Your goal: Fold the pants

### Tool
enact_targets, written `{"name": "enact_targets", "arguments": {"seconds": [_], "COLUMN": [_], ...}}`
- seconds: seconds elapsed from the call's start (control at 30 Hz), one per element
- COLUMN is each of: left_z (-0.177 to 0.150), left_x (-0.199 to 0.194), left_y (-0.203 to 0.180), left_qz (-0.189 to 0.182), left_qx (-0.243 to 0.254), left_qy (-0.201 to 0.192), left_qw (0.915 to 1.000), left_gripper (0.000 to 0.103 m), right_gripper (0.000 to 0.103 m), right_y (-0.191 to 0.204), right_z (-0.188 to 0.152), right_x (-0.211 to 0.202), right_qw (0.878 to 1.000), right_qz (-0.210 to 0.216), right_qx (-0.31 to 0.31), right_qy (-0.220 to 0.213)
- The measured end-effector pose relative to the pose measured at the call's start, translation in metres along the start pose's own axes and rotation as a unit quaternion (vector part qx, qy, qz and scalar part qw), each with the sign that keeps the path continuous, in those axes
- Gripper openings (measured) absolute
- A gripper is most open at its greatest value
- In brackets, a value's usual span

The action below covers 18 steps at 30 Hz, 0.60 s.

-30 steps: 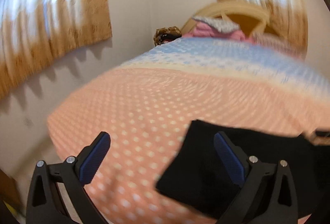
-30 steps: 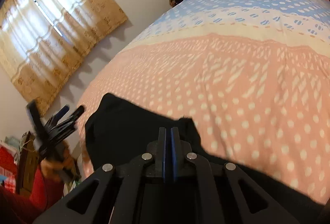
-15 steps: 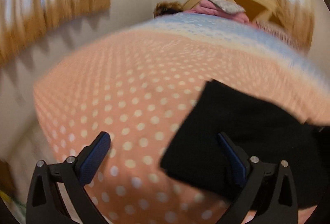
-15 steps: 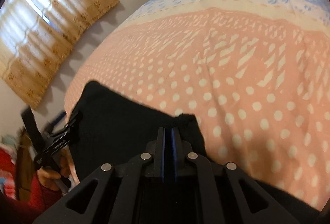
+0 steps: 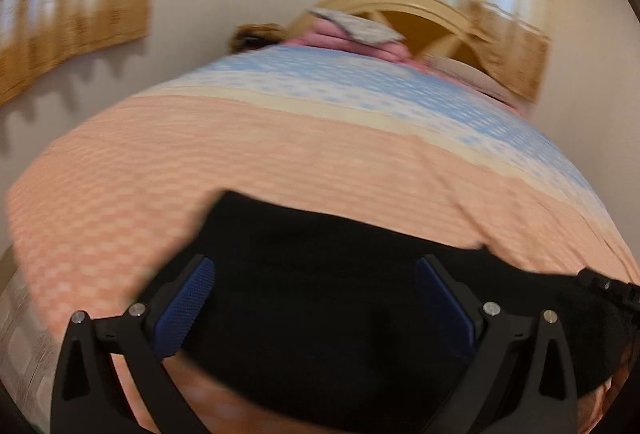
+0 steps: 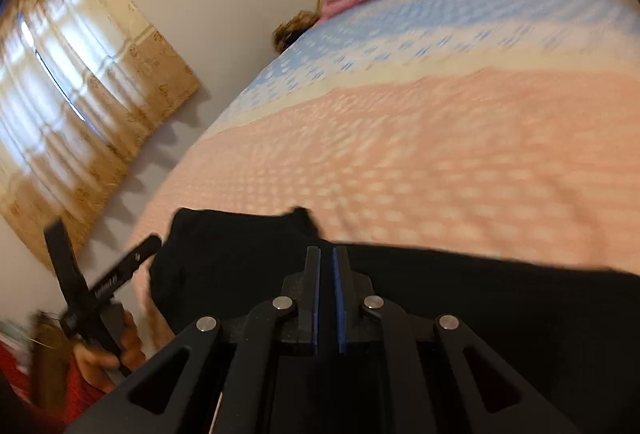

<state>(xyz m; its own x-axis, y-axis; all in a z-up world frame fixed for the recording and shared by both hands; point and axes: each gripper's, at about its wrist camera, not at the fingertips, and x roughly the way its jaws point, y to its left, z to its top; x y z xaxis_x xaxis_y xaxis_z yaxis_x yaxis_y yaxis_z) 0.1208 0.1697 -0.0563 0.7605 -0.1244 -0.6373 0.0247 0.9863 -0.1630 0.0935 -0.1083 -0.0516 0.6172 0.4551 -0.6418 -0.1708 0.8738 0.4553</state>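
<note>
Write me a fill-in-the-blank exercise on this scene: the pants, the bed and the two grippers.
1. The pants lying on the bedspread are ____ in colour.
2. The left gripper has its jaws ____, one finger on each side of the cloth.
3. The right gripper has its jaws ____.
4. The band of the bedspread nearest the headboard is ____.

Missing words: black; open; shut; blue

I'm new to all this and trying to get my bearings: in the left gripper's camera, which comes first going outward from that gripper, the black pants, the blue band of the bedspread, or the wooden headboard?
1. The black pants, lying right between the open left gripper fingers.
2. The blue band of the bedspread, farther up the bed.
3. The wooden headboard, at the far end, upper right.
</note>
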Motion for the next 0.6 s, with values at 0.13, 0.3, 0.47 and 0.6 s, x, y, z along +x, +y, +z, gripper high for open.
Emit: {"name": "enact_targets", "arguments": {"seconds": [0.13,0.3,0.47,0.6], "left_z": [-0.007,-0.023,-0.034,-0.032], "left_x": [0.001,0.007,0.02,0.02], "left_y": [-0.057,-0.118,-0.131,-0.131], "left_qz": [-0.053,-0.073,-0.034,-0.031], "left_qx": [0.042,0.11,0.14,0.138], "left_qy": [0.022,0.036,0.056,0.062], "left_qw": [0.9975,0.9906,0.988,0.9881], "left_gripper": [0.103,0.103,0.103,0.103], "right_gripper": [0.007,0.007,0.007,0.007], "right_y": [-0.047,-0.148,-0.229,-0.247], "right_z": [-0.017,-0.049,-0.093,-0.109], "right_x": [-0.072,-0.159,-0.224,-0.266], "right_qw": [0.994,0.968,0.935,0.916], "right_qz": [-0.097,-0.193,-0.214,-0.194], "right_qx": [0.016,0.137,0.261,0.31], "right_qy": [-0.046,-0.087,-0.112,-0.163]}}
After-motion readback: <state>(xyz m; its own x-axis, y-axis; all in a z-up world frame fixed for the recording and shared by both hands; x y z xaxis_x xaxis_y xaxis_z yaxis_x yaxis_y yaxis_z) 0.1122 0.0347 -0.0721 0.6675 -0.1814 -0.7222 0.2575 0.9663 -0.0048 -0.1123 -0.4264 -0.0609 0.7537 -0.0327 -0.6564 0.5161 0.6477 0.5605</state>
